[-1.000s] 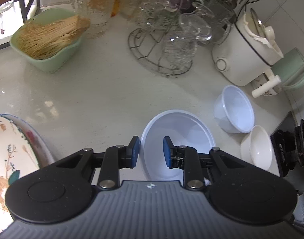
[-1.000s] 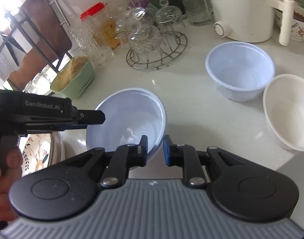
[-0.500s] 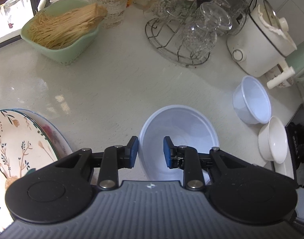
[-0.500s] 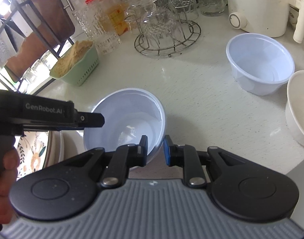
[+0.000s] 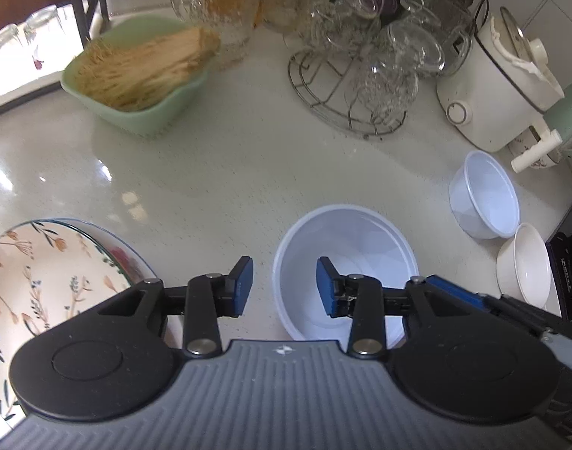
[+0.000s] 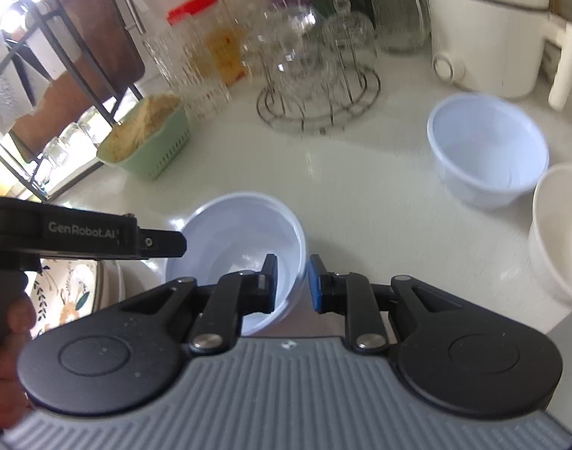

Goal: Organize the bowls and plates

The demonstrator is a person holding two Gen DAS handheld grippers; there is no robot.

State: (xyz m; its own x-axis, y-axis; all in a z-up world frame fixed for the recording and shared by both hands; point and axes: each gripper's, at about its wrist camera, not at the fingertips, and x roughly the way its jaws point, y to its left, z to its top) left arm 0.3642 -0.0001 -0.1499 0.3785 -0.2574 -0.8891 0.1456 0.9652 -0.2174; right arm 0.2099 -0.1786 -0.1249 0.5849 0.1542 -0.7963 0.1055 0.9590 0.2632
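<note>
2 grippers: left gripper [image 5: 284, 288] opening off bowl [image 5: 346, 247]; right gripper [image 6: 290, 281] pinching rim.

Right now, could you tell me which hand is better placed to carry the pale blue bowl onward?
Right. The right gripper has its jaws closed on the pale blue bowl at its rim, whereas the left gripper has just been opening, the rim loose between its jaws.

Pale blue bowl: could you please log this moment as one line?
left gripper: jaws just opening, pale blue bowl rim between, unpressed | right gripper: jaws shut on same rim
</note>
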